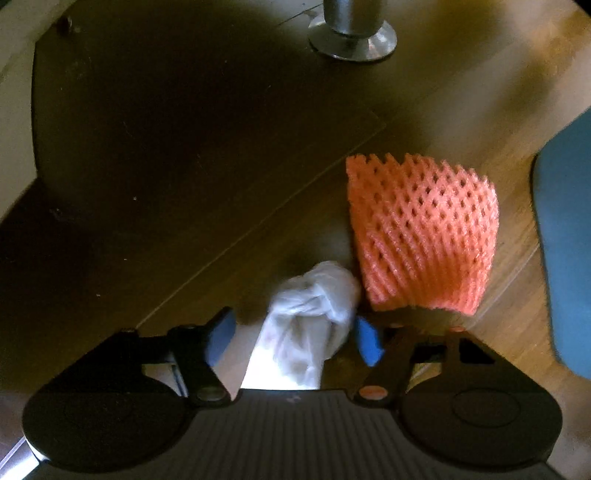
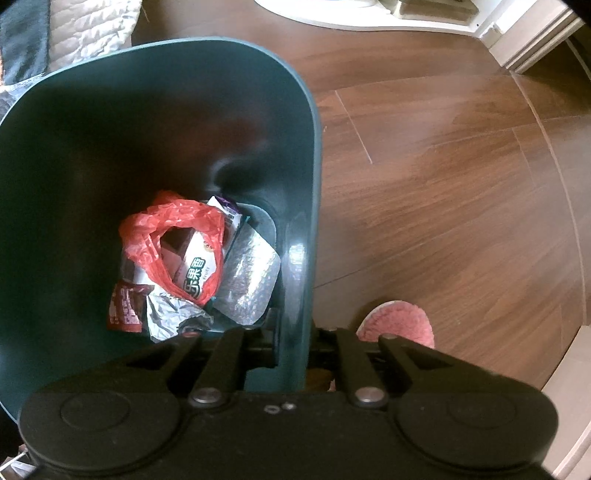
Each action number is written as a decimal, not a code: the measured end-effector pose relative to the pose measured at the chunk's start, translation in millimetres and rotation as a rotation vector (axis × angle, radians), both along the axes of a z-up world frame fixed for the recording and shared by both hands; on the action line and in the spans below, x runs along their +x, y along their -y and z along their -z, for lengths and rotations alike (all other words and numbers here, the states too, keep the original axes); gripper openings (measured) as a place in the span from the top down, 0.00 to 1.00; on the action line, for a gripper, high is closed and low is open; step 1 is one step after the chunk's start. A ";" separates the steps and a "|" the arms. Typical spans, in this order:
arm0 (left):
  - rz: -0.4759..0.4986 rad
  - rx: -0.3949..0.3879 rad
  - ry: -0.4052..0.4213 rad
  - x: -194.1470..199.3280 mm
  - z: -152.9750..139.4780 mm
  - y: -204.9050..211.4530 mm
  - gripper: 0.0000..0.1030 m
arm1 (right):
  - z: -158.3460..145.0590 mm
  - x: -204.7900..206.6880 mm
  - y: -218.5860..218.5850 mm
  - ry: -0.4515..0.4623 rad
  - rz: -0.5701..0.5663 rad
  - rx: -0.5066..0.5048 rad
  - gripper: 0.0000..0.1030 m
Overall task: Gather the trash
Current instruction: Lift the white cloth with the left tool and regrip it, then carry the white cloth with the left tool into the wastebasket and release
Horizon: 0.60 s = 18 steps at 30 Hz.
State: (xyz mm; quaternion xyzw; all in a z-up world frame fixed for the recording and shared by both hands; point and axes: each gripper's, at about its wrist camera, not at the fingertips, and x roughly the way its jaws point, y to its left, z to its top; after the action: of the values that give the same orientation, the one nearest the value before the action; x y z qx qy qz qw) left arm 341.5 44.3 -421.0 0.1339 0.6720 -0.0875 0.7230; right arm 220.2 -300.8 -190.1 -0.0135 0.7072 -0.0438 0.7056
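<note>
A crumpled white plastic bag (image 1: 314,295) lies on the dark wood floor between the blue pads of my left gripper (image 1: 295,338). The right pad touches it and the left pad stands clear, so the jaws are open around it. An orange foam fruit net (image 1: 421,229) lies just beyond, to the right. My right gripper (image 2: 291,354) is shut on the right wall of the dark teal trash bin (image 2: 147,110). Inside the bin lie a red plastic bag (image 2: 173,221), foil wrappers (image 2: 247,277) and other packets.
A metal furniture leg (image 1: 351,29) stands on the floor ahead of the left gripper, and the bin's blue side (image 1: 565,240) is at the right edge. A pink slipper (image 2: 399,321) is beside the bin. White furniture (image 2: 369,14) and quilted fabric (image 2: 85,26) lie beyond.
</note>
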 end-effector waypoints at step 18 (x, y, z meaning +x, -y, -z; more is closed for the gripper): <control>0.010 0.038 0.013 -42.0 -86.9 24.0 0.79 | -6.0 -13.8 6.3 0.114 0.080 0.040 0.98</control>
State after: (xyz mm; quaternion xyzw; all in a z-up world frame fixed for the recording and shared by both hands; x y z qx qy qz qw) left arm 299.5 20.4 -334.0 0.1515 0.6683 -0.0772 0.7242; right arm 206.4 -307.1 -184.1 0.0315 0.6665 -0.0586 0.7425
